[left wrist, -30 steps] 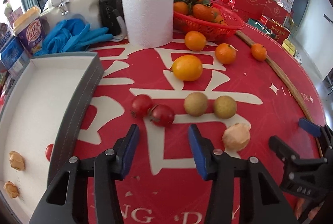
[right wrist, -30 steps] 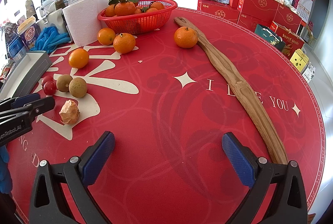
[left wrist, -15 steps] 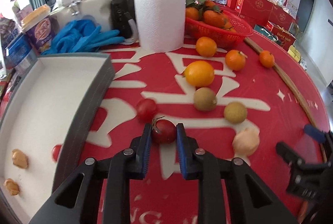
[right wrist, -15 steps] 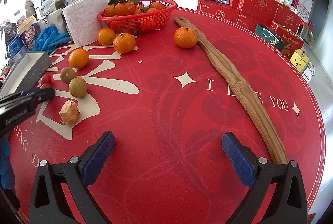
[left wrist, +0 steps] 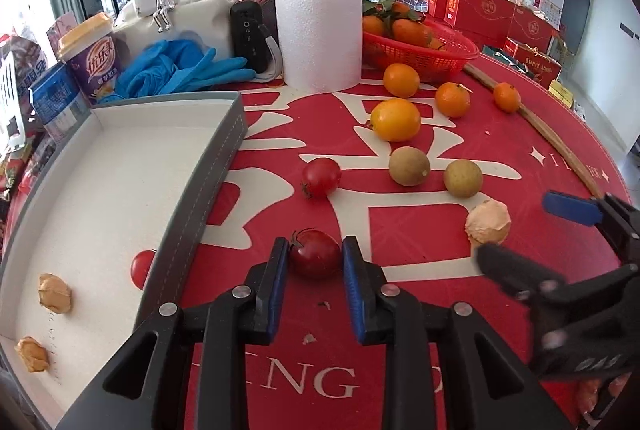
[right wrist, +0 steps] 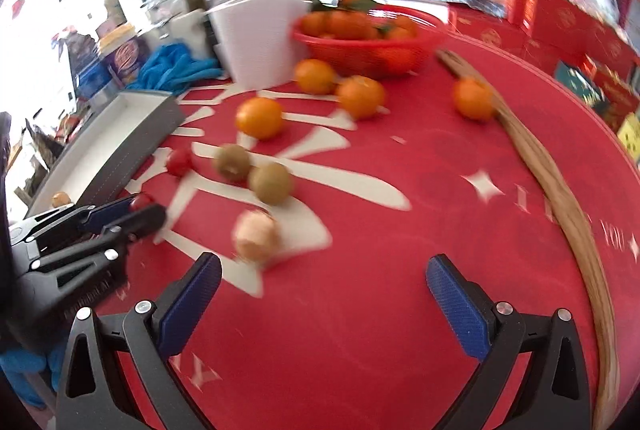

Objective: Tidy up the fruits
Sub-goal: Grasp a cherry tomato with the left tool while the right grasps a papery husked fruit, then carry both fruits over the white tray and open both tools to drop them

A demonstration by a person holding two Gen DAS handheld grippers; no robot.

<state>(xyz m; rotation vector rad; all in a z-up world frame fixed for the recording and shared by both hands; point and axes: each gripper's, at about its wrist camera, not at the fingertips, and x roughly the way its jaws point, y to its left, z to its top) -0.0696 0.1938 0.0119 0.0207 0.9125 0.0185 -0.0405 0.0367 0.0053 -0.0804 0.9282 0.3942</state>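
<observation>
Left claw point(left wrist: 315, 258) pinches a cherry tomato point(left wrist: 315, 259) on the red counter point(left wrist: 400, 310), just beside the grey tray point(left wrist: 208, 190). Right claw point(right wrist: 320, 294) is spread, holding nothing, near a peeled fruit point(right wrist: 256, 235). Step in hand: tomato pickup. Next, likely lift over the tray wall and release. Count: tray holds one tomato point(left wrist: 141, 268), two peeled pieces; counter shows two tomatoes, two brown fruits, four loose oranges.

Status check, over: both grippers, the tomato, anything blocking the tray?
Left gripper shut on cherry tomato. Right gripper open, empty, near peeled fruit. Tray beside it to the left, path clear.
</observation>
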